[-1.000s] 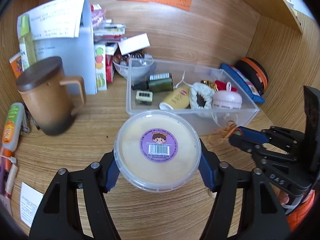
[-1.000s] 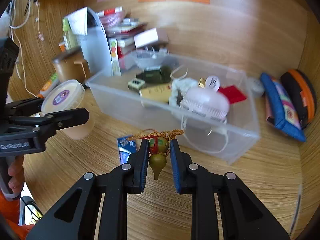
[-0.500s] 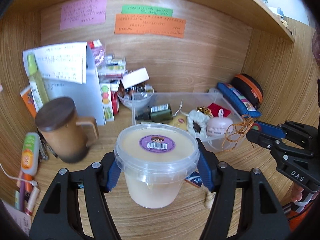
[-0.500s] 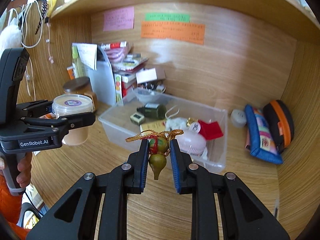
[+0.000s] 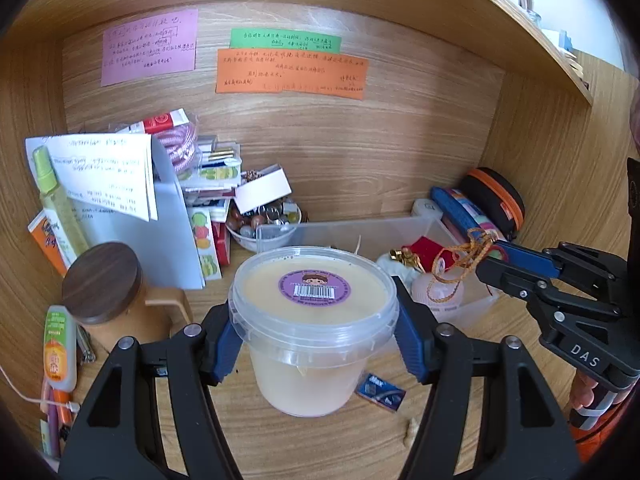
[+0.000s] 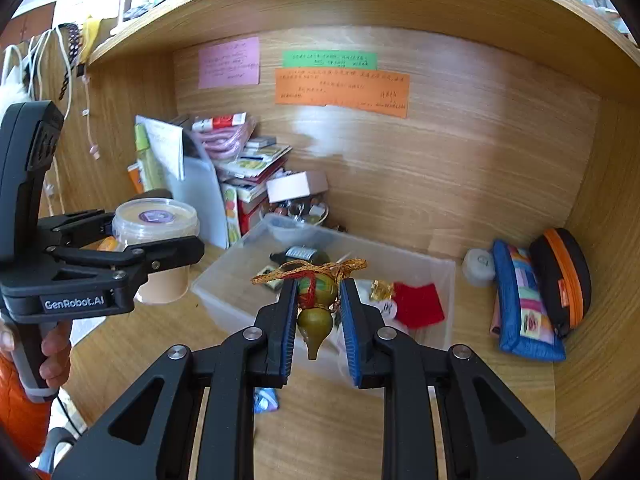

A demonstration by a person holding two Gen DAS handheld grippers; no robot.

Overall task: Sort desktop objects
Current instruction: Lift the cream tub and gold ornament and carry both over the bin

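Note:
My left gripper (image 5: pixel 314 332) is shut on a round clear plastic tub (image 5: pixel 312 320) of cream-coloured stuff with a purple barcode sticker, held above the wooden desk. The tub also shows at the left of the right wrist view (image 6: pixel 156 236). My right gripper (image 6: pixel 318 312) is shut on a small green-gold gourd charm (image 6: pixel 316 304) with a gold cord, held above the near edge of a clear plastic bin (image 6: pixel 400 256). The bin (image 5: pixel 352 228) holds a dark bottle, a red pouch and other small items.
A brown lidded mug (image 5: pixel 108 296) stands at the left, before a white file holder (image 5: pixel 168 232) and stacked boxes. A glass bowl of beads (image 5: pixel 264 220) sits behind the bin. Blue and orange-trimmed pouches (image 6: pixel 536 292) lie at the right. A small blue packet (image 5: pixel 380 392) lies on the desk.
Both grippers have risen and pulled back from the desk with their objects still held. The bin now looks lower and farther away.

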